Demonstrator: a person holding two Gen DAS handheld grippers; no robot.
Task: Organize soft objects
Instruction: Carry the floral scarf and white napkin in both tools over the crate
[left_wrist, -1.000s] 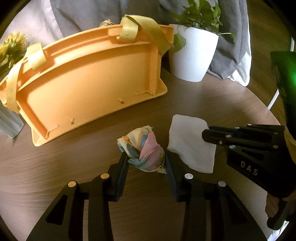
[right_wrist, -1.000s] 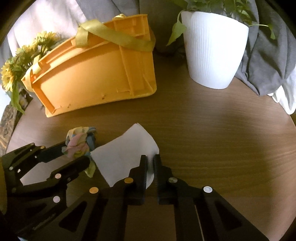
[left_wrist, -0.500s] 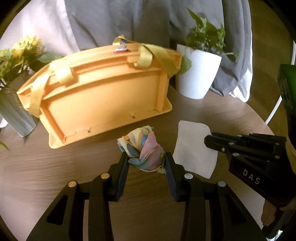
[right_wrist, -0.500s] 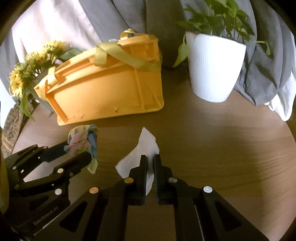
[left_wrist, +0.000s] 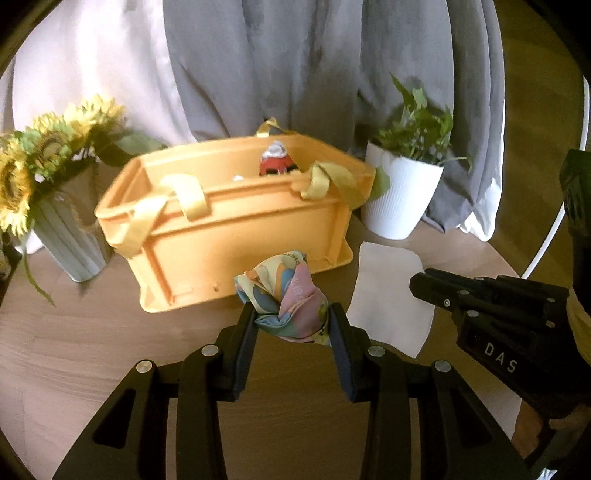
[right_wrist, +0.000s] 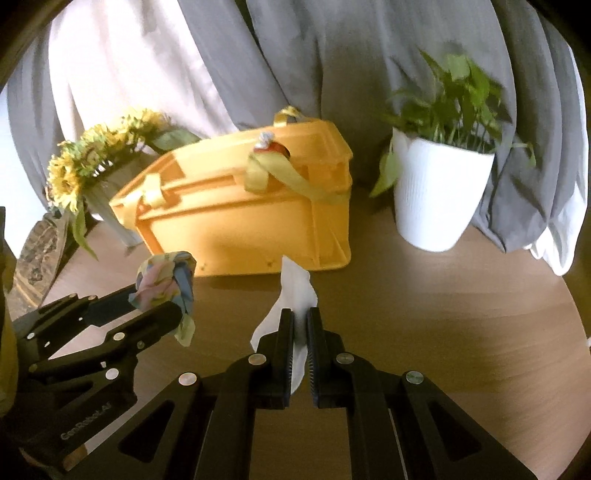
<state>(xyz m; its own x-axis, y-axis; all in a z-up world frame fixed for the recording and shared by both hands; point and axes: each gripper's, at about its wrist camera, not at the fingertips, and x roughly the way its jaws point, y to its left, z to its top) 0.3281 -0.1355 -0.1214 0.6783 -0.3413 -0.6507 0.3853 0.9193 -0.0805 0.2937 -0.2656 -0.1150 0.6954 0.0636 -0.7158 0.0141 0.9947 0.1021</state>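
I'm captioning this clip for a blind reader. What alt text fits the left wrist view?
The left gripper clamps a bunched pastel scarf above a wooden table, facing an orange basket with yellow straps. At right, the right gripper holds a white cloth; sunflowers and a potted plant flank the basket.
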